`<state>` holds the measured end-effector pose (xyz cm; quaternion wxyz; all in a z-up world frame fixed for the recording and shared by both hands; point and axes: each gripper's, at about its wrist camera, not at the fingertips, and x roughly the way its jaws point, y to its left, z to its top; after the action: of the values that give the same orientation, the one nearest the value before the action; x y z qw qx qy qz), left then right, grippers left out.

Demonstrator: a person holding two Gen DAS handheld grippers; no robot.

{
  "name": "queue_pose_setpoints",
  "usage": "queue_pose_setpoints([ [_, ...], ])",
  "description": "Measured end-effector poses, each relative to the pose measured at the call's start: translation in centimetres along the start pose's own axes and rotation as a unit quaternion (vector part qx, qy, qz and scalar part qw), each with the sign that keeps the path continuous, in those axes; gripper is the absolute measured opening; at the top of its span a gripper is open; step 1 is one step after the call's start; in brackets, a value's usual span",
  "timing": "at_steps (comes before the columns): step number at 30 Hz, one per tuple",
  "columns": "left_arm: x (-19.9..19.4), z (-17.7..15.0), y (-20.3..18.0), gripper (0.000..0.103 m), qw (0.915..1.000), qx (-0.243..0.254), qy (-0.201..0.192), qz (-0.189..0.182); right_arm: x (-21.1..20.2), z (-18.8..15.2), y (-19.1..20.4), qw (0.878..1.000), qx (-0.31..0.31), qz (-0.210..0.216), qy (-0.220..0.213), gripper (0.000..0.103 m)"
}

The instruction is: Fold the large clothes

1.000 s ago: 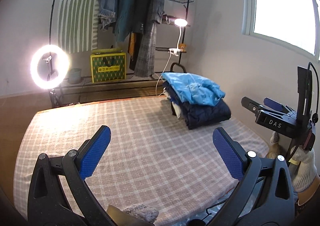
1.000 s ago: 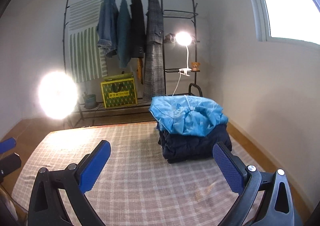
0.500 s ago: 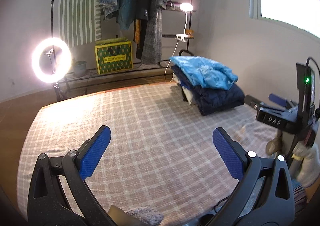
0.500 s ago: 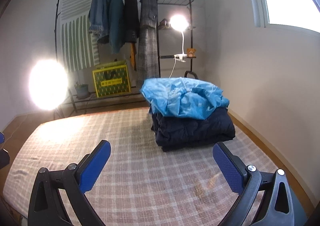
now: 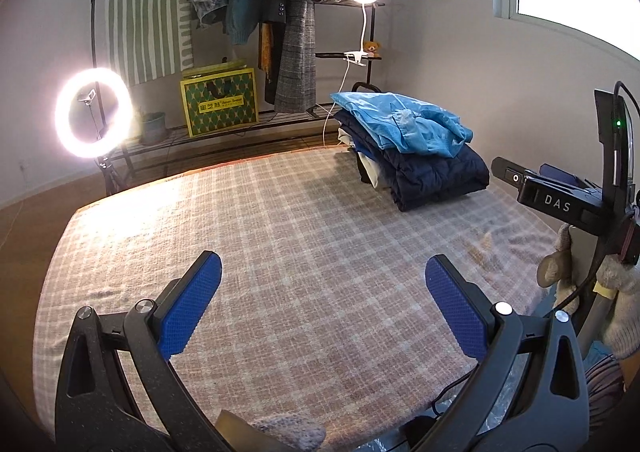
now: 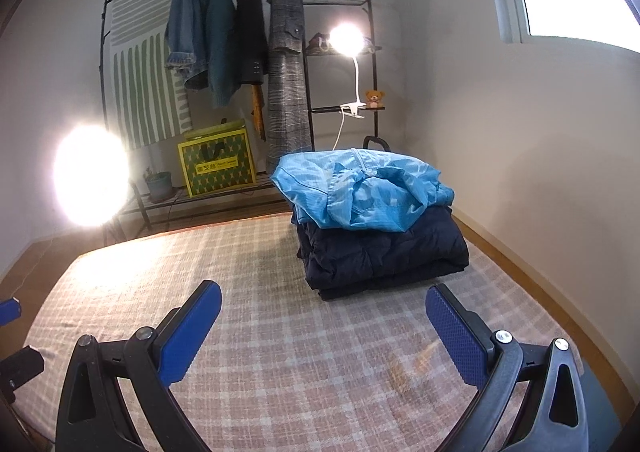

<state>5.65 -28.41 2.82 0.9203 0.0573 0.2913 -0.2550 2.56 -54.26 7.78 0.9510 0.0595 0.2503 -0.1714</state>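
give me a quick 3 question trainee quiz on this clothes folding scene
1. True or false: the left claw is shut on a garment.
2. Which garment lies on top of the pile on the checked bed cover?
A. light blue jacket
B. grey checked coat
C. denim jacket
3. Fill in: the navy padded jacket lies directly ______ the light blue jacket.

Key:
1. False. Both it and the right claw are open and hold nothing.
2. A. The grey checked coat and denim jacket hang on the rack.
3. under
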Motion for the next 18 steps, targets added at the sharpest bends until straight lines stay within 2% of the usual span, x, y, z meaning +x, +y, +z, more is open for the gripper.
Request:
queue_pose_setpoints([
  [18, -0.17, 0.0, -0.17, 0.103, 1.0, 0.0, 0.001, 0.0, -0.03, -0.06, 0.09, 1.0, 0.008, -0.003, 0.0, 0.103],
])
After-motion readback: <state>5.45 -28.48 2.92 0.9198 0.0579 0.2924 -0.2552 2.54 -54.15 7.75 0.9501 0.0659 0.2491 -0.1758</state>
